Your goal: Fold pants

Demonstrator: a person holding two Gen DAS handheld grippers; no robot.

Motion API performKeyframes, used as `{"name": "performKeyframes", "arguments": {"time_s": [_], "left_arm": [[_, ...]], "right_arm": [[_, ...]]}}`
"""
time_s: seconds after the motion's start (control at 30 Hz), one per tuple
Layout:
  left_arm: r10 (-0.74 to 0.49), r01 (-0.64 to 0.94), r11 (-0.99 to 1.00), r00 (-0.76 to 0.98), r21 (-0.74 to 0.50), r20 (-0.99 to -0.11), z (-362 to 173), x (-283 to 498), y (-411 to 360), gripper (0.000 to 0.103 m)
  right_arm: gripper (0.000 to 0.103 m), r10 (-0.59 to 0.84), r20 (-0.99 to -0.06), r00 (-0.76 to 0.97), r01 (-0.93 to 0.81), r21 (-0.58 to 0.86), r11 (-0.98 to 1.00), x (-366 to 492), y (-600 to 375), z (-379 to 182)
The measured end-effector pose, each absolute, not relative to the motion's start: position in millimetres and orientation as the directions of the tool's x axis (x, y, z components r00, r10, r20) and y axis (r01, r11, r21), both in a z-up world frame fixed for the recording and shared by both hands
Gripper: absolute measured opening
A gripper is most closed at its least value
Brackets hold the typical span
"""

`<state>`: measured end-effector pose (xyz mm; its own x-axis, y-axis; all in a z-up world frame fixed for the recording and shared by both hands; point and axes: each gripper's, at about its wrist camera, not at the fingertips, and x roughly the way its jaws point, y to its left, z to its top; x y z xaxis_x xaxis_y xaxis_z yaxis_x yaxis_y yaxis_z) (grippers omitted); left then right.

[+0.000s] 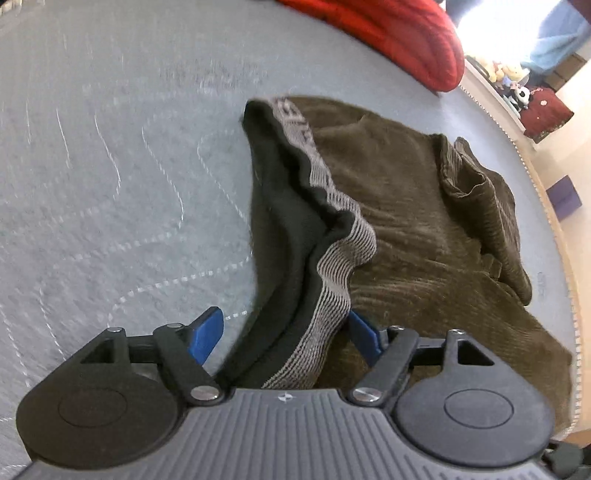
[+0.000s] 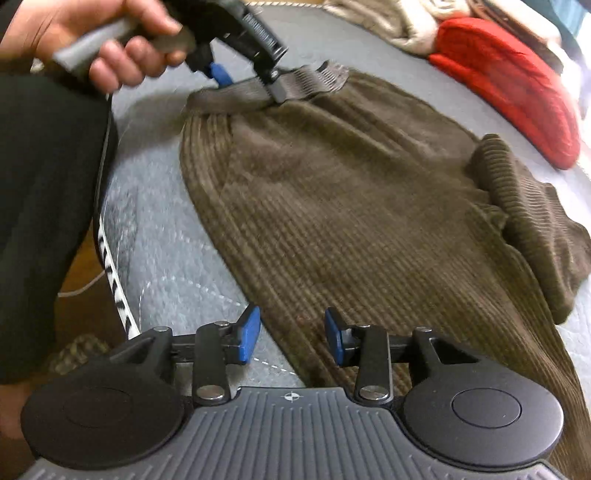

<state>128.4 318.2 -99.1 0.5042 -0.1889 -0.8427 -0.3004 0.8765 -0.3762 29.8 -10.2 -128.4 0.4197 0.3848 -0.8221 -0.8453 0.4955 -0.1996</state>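
Left gripper (image 1: 286, 334) wide apart, waistband (image 1: 332, 258) loose between pads, lower centre; right gripper (image 2: 291, 334) half-open over pants (image 2: 332, 203) edge, holding nothing, ready for fold

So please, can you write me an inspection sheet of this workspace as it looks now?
Surface: grey quilted mattress, mostly bare.
Job's things: brown corduroy pants lying flat, one part folded over; striped waistband rumpled.
Clutter: red cloth at the far edge; pale cloth beside it.
Grippers: left claw open, waistband between the pads, not pressed; right claw open over the pants' edge.
Cables: thin white cord on the floor.
Surroundings: soft toys on a shelf; bright window.
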Motion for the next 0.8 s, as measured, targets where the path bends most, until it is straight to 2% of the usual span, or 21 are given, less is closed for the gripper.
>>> {"name": "performKeyframes", "arguments": {"time_s": [0.2,0.3,0.4,0.43,0.57,0.67,0.8], "left_arm": [[-0.214,-0.262,0.884,0.511,-0.388,-0.833,-99.6,130.7,315.3,0.083],[-0.243,-0.236,0.883,0.508,-0.405,-0.827,-99.8,131.8,312.0,0.077],[-0.232,-0.221,0.898,0.498,-0.381,-0.835,-99.9,132.1,306.6,0.064],[-0.222,-0.221,0.903,0.495,-0.369,-0.840,-99.8,132.8,305.2,0.056],[-0.175,-0.188,0.934,0.499,-0.303,-0.849,-94.3,130.9,294.3,0.035],[-0.133,-0.155,0.958,0.503,-0.241,-0.854,-86.9,126.4,283.0,0.027],[-0.121,-0.139,0.965,0.519,-0.223,-0.846,-75.0,114.0,276.2,0.024]], "right_arm": [[0.040,0.394,-0.829,0.397,-0.860,-0.187,0.475,36.5,-10.8,-131.5],[0.039,0.392,-0.827,0.403,-0.864,-0.202,0.461,35.1,-9.6,-131.9],[0.026,0.402,-0.825,0.397,-0.873,-0.205,0.442,33.7,-7.1,-134.2],[0.022,0.402,-0.824,0.399,-0.876,-0.213,0.432,32.6,-5.7,-134.5],[0.015,0.405,-0.817,0.411,-0.883,-0.245,0.400,27.3,-6.4,-133.2],[0.012,0.411,-0.812,0.414,-0.886,-0.254,0.389,25.6,-7.1,-130.5],[0.011,0.426,-0.796,0.429,-0.885,-0.275,0.377,19.7,-9.4,-123.0]]}}
